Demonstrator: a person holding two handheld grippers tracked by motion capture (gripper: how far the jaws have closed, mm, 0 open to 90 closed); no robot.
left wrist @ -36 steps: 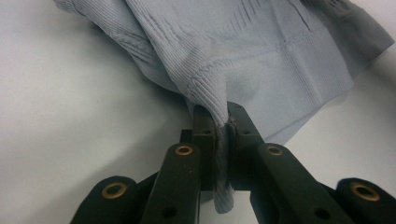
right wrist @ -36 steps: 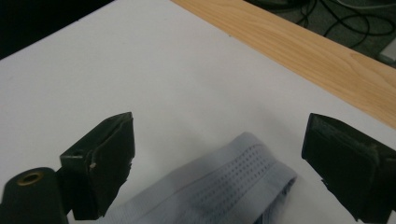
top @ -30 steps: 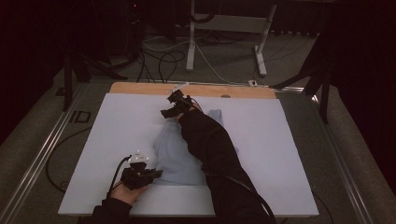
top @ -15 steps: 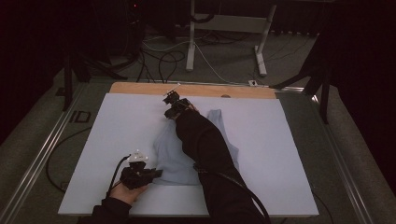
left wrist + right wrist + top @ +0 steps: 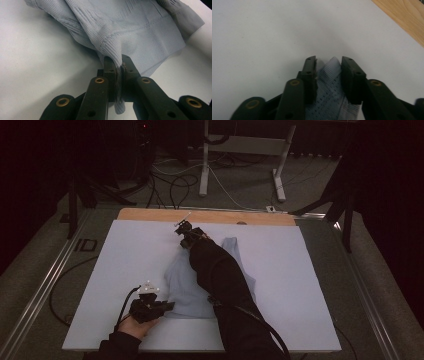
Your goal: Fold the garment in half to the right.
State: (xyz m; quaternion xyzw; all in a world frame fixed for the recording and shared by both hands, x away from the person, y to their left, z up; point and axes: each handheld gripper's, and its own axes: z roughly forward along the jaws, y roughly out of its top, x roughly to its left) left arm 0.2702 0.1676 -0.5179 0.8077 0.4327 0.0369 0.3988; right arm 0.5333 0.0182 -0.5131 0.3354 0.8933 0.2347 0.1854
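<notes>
A light-blue ribbed garment point(image 5: 186, 287) lies spread across the middle of the white table cover point(image 5: 300, 285). At the near left, my left gripper point(image 5: 159, 307) is shut on the garment's near-left edge. The left gripper view shows the ribbed fabric point(image 5: 140, 32) pinched tight in my left gripper point(image 5: 121, 65). My right gripper point(image 5: 184, 231) reaches to the far middle of the table on a dark sleeve point(image 5: 220, 270). In the right gripper view, a corner of blue mesh fabric point(image 5: 328, 82) lies between the parted jaws of my right gripper point(image 5: 328, 62), which is open.
A wooden strip point(image 5: 210, 215) runs along the table's far edge, close beyond the right gripper. Cables and a white stand point(image 5: 240, 150) lie on the floor behind. Bare white cover stretches to the left point(image 5: 125, 255) and right of the garment.
The right gripper has drifted slightly left near the far edge, drawing the garment's far corner with it. The left gripper has stayed put, still shut on the fabric.
</notes>
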